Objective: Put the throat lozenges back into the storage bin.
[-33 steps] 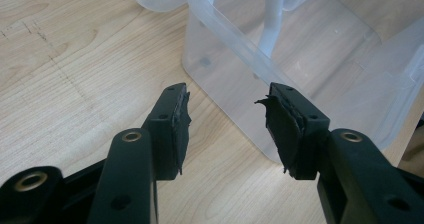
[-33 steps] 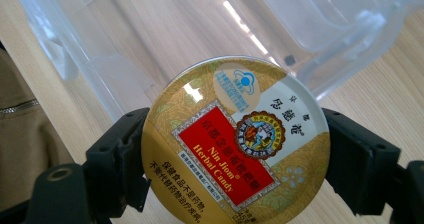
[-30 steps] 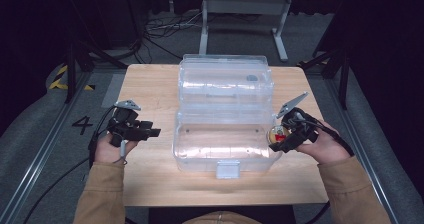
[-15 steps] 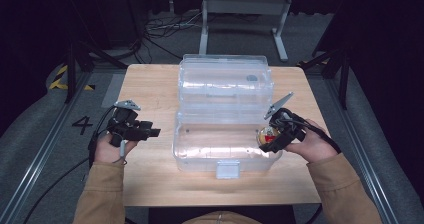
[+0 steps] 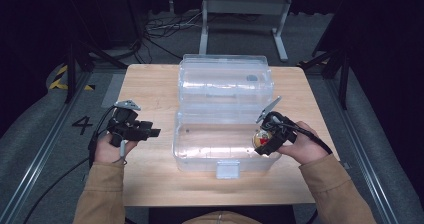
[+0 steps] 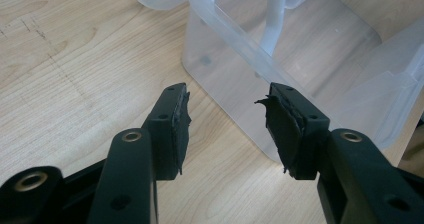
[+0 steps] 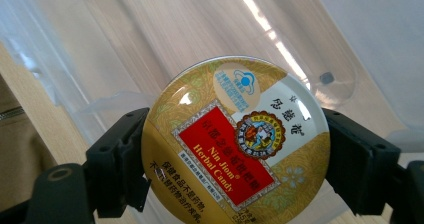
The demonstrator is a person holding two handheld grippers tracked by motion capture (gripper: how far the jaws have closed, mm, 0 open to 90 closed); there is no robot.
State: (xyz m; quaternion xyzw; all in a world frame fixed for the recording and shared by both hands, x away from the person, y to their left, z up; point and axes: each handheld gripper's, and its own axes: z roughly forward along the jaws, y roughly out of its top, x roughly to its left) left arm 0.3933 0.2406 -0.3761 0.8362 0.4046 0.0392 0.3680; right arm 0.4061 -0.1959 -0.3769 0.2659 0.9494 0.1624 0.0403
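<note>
The right gripper is holding a round candy tin over the right end of the clear plastic box, whose lid is lying open toward the far side of the tabletop. The right gripper's fingers are clamping the tin across its width, one on each side of the rim, with the printed face turned toward the gripper's camera. In the high view the tin is sitting just inside or right above the box's right wall, so the move to come seems to turn on this one relation: the bare floor of the box is lying below and to the left of the tin, and the wall is standing close beside the fingers. The tin is round, so it is offering no long axis to line up; only its flat face matters, and that is tilting rather than lying level.

The left gripper is hovering over the tabletop just left of the box, well apart from the tin, with its fingers standing apart on nothing and pointing at the box's near left corner. The right hand is plainly the nearer one.

The tin's lower edge is being cut off in the right gripper view, and the clear walls are making it hard to tell whether the tin is already touching the box.
</note>
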